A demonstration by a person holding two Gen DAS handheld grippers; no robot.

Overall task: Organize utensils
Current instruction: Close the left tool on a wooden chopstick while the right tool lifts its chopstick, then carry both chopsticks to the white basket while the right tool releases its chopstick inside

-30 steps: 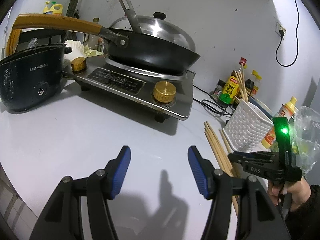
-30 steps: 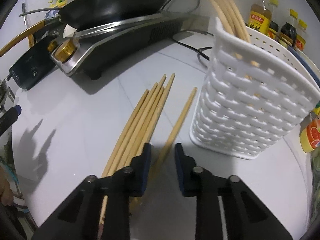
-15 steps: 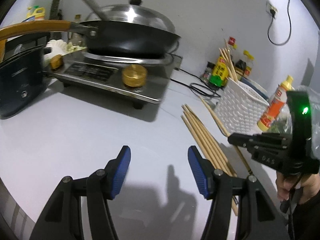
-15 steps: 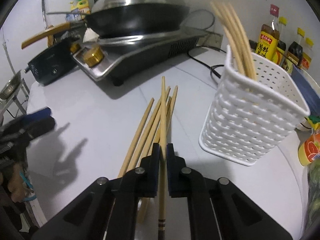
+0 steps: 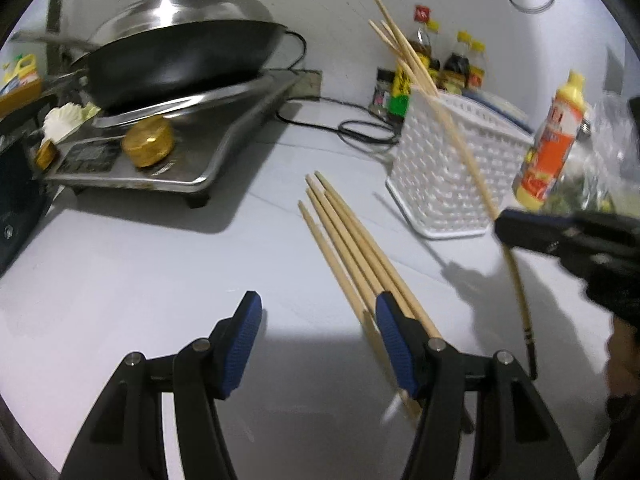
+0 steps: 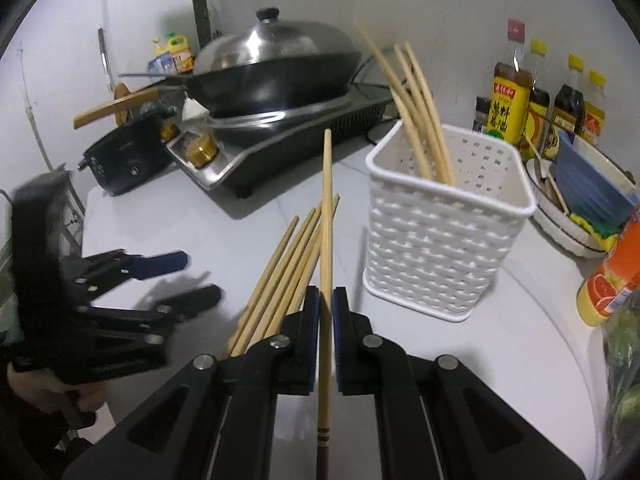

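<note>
right wrist view: right hand-held gripper [image 6: 326, 312] clamps one pale bamboo chopstick [image 6: 327, 216], dark-banded end near camera

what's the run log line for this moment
right gripper: shut on one chopstick, lifted | left gripper: open, empty | loose chopsticks: on counter | basket: holds chopsticks

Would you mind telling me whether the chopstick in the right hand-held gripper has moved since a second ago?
Yes. The light wooden chopstick has left the white counter, lifted above the loose bundle, clamped in the right hand-held gripper beside the white plastic basket.
</note>
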